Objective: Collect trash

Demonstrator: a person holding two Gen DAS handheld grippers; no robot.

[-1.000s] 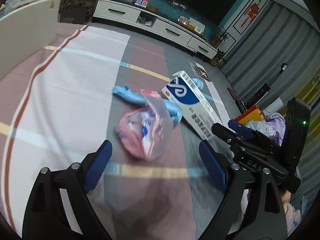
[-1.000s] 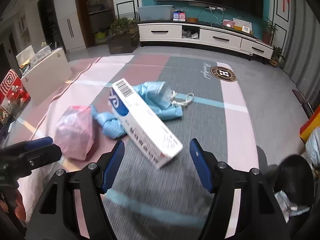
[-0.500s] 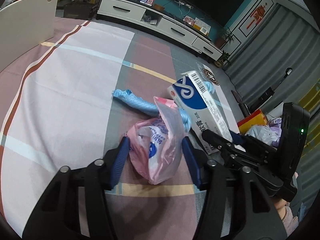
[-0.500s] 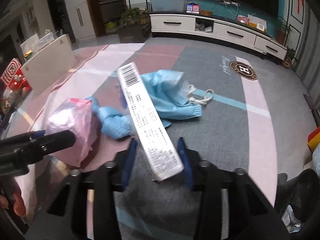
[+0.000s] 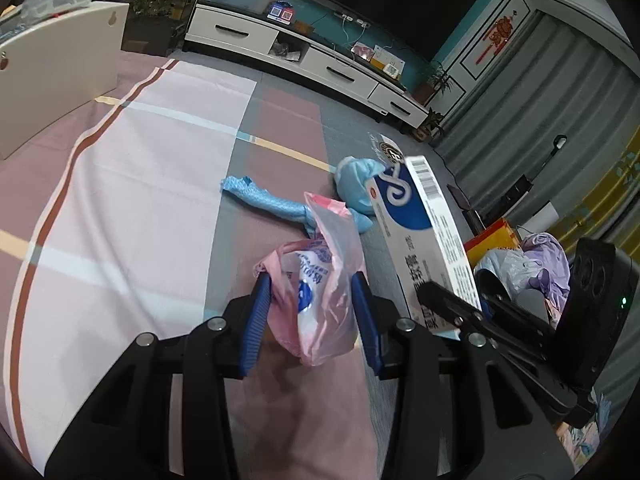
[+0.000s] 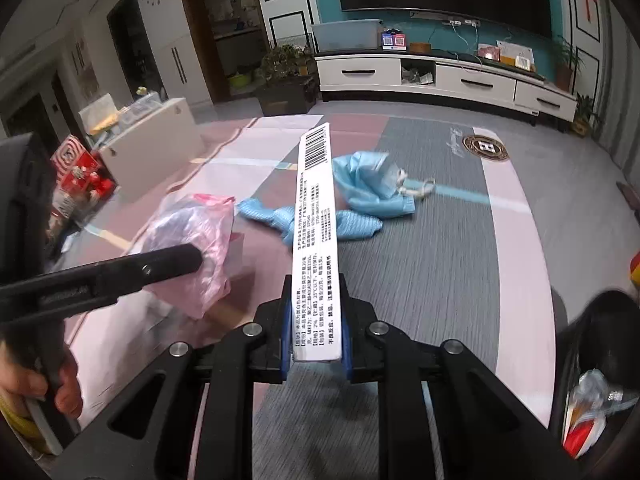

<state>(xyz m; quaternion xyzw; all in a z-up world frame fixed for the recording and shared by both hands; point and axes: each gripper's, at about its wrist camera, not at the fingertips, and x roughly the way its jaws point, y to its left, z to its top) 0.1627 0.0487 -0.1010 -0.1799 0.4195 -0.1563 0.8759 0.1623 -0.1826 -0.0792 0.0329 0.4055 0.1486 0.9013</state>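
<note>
Trash items lie on a striped pink, grey and white rug (image 5: 168, 168) on the floor.

Left wrist view: a crumpled pink plastic bag (image 5: 316, 296), thin and translucent with blue print, sits at lower centre, pinched by the left gripper (image 5: 312, 312); both blue ribbed fingers (image 5: 254, 316) press into its sides. Behind it, at mid frame, lies a twisted blue cloth strip (image 5: 272, 202), and past that a soft blue face mask (image 5: 354, 184). Right of the bag stands a long white-and-blue cardboard box (image 5: 420, 232), rectangular, barcode at its far end, held up at its near end by the right gripper (image 5: 460, 312), which enters from the lower right. A white TV cabinet (image 5: 304, 64) runs across the upper frame.

Right wrist view: the right gripper (image 6: 316, 320) at lower centre has its fingers (image 6: 286, 320) closed on the narrow printed edge of the box (image 6: 316, 240), which points away up the frame. The left gripper (image 6: 120, 272) reaches in from the left edge against the pink bag (image 6: 196, 244). Mask (image 6: 372, 188) and cloth strip (image 6: 280, 216) rest on the rug (image 6: 440, 260) at centre, just behind the box. A black bin (image 6: 592, 360) holding wrappers occupies the lower right corner.
</note>
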